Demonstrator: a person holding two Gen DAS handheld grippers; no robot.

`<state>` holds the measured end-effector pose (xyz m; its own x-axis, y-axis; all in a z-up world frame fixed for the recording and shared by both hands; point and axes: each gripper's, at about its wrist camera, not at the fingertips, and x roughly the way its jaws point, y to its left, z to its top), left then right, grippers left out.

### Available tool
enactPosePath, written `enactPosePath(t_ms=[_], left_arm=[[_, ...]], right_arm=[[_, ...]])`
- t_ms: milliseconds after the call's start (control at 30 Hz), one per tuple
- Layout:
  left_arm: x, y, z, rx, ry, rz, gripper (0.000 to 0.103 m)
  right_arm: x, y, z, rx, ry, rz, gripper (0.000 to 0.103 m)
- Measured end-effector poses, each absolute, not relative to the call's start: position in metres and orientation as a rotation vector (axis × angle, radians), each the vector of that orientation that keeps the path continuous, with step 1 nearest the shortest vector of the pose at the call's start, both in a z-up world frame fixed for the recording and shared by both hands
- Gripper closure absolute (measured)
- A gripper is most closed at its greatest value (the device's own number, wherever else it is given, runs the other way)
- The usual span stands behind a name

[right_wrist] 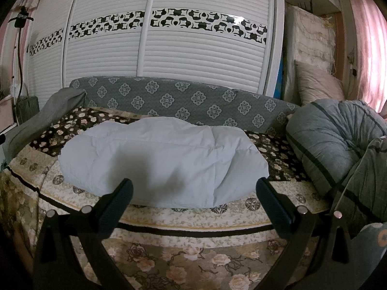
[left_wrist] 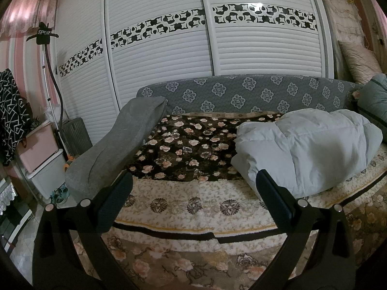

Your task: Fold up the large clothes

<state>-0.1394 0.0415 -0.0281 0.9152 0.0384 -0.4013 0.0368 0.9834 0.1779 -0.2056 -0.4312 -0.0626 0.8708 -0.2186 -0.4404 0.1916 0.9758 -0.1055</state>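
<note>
Two black two-finger grippers, left gripper (left_wrist: 194,181) and right gripper (right_wrist: 194,188), hang spread wide with nothing between the fingers, over the flowery brown-and-cream blanket (right_wrist: 193,220) on the sofa. Around it: a grey striped quilted bundle (right_wrist: 338,145) at the right end, a grey padded armrest (left_wrist: 116,145) at the left, white slatted wardrobe doors (left_wrist: 157,60) behind. That puffy pale-blue padded jacket (right_wrist: 164,162) sits folded into a lumpy, creased bundle mid-seat, just beyond the right gripper's fingertips.

A white louvred wardrobe (left_wrist: 164,48) with a black-and-white patterned band fills the far wall. Before it stands a sofa with a grey medallion-print back (right_wrist: 183,101) and a dark floral blanket (left_wrist: 188,145) on the seat. A grey cushion (right_wrist: 321,140) lies right; a pink storage box (left_wrist: 38,145) stands far left.
</note>
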Motion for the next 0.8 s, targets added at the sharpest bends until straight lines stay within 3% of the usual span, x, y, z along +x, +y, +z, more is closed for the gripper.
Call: enactPosePath(t_ms=[800], left_arm=[[-0.1388,0.042,-0.028,0.184,0.416,-0.001,0.003]], right_arm=[[-0.2063,-0.4335,-0.0634,-0.062,0.469,-0.211,0.002]])
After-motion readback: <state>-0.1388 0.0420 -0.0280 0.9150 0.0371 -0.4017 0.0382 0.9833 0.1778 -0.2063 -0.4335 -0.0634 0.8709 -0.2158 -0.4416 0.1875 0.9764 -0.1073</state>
